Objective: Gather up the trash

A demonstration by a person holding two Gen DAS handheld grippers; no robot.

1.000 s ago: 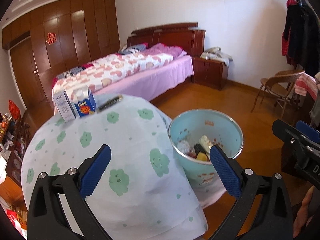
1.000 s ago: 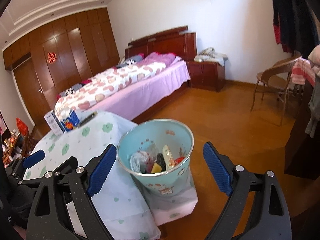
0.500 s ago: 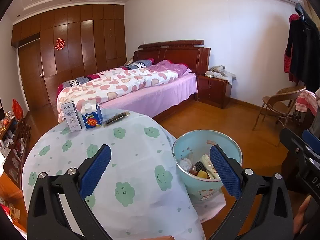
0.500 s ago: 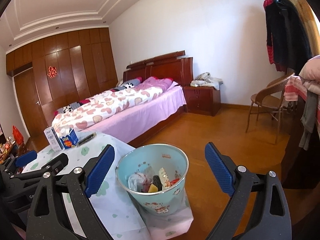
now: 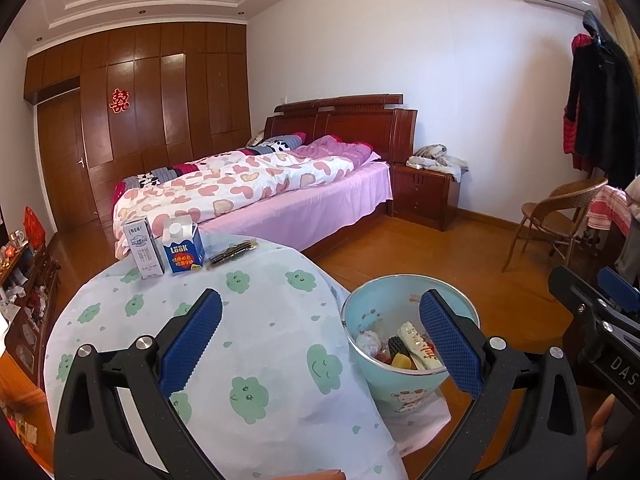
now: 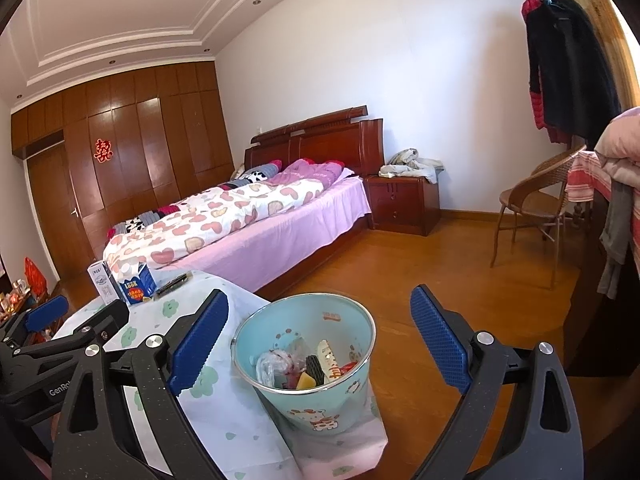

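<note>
Landmark: the light blue trash bin (image 5: 404,384), standing at the right edge of a table (image 5: 256,320) covered with a white cloth printed with green shapes.

Grey-white carton (image 5: 143,249): upright at the far side of the table, well to the left of the bin and beyond it.

Blue carton (image 5: 183,249): upright just right of the grey-white one, almost touching it, also far left of the bin.

Dark flat packet (image 5: 233,251): lying on the cloth right of the blue carton, beyond and left of the bin.

Left gripper (image 5: 320,340): spread wide with nothing between its blue pads; it hangs over the cloth, its right finger in front of the bin's rim.

Trash in the bin (image 6: 304,368): a crumpled clear wrapper, a yellow piece, a black ridged piece, a white printed packet and something red, all lying at the bottom.

Right gripper (image 6: 320,340): spread wide and holding nothing, one finger on each side of the bin, above and in front of it, not touching it.

Bed (image 6: 256,216): beyond the bin.

Wicker chair (image 6: 536,200): far right of the bin.
</note>
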